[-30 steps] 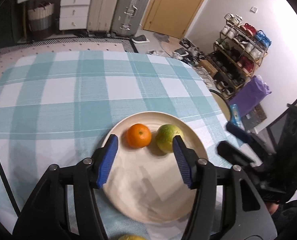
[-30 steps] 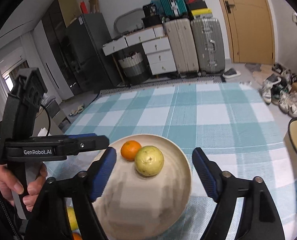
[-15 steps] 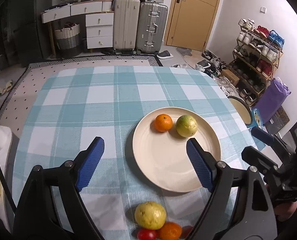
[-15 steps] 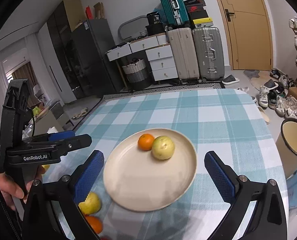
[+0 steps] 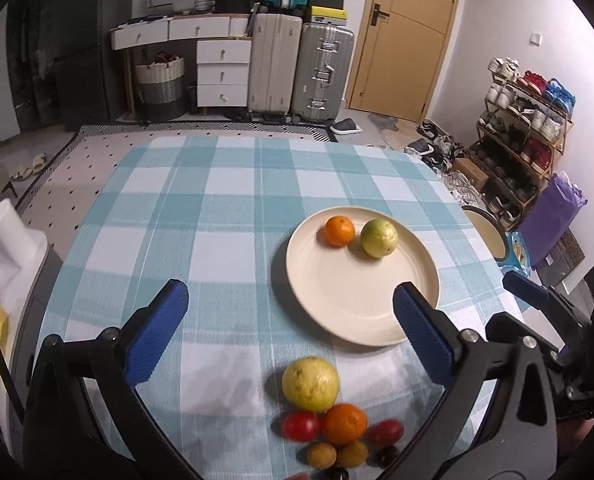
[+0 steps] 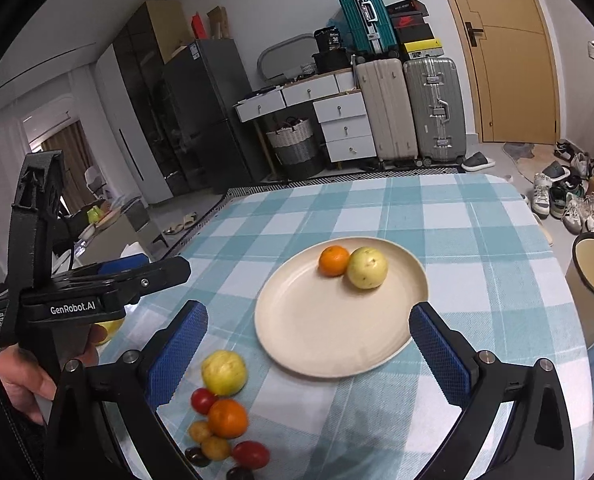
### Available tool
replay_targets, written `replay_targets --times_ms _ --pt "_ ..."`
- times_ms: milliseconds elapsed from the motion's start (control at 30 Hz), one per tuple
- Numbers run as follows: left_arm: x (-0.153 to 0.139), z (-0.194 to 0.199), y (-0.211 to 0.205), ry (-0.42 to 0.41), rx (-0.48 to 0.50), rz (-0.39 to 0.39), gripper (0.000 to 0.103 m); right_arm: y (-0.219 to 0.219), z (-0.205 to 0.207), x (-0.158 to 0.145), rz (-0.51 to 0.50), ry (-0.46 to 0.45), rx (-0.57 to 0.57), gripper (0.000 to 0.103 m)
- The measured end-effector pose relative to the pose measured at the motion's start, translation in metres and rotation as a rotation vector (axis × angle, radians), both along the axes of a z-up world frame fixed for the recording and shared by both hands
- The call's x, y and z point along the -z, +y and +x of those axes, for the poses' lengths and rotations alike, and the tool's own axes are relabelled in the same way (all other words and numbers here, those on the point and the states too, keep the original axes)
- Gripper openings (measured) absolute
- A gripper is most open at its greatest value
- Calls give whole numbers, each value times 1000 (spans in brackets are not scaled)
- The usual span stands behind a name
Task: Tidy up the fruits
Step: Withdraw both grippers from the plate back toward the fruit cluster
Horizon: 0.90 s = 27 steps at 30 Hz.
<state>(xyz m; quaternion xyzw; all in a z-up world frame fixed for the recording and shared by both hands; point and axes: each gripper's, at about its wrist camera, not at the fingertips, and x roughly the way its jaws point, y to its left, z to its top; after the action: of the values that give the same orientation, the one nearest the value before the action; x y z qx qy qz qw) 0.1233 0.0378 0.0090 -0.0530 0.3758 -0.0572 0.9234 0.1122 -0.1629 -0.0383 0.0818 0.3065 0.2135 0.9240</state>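
The loose yellow guava (image 5: 310,383) lies on the surface just short of the plate (image 5: 349,304), at the head of the fruit pile (image 5: 339,434). It sits below and between your left gripper (image 5: 289,330) jaws, spread wide and empty. Your right gripper (image 6: 307,354), equally spread, has it under its left jaw.

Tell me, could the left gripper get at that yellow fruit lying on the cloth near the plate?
Probably yes. The left gripper is open and holds nothing, and the yellow fruit lies just below and between its fingers. Only the orange and a red tomato crowd its near side.
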Motion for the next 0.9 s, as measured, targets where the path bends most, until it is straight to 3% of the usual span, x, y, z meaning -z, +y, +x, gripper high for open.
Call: replay_targets --times_ms 400,900 --pt "49 -49 31 48 -51 20 102 20 -24 23 -3 80 -66 103" --pt "88 -63 72 116 -94 -48 102 59 -21 65 6 240 -162 103"
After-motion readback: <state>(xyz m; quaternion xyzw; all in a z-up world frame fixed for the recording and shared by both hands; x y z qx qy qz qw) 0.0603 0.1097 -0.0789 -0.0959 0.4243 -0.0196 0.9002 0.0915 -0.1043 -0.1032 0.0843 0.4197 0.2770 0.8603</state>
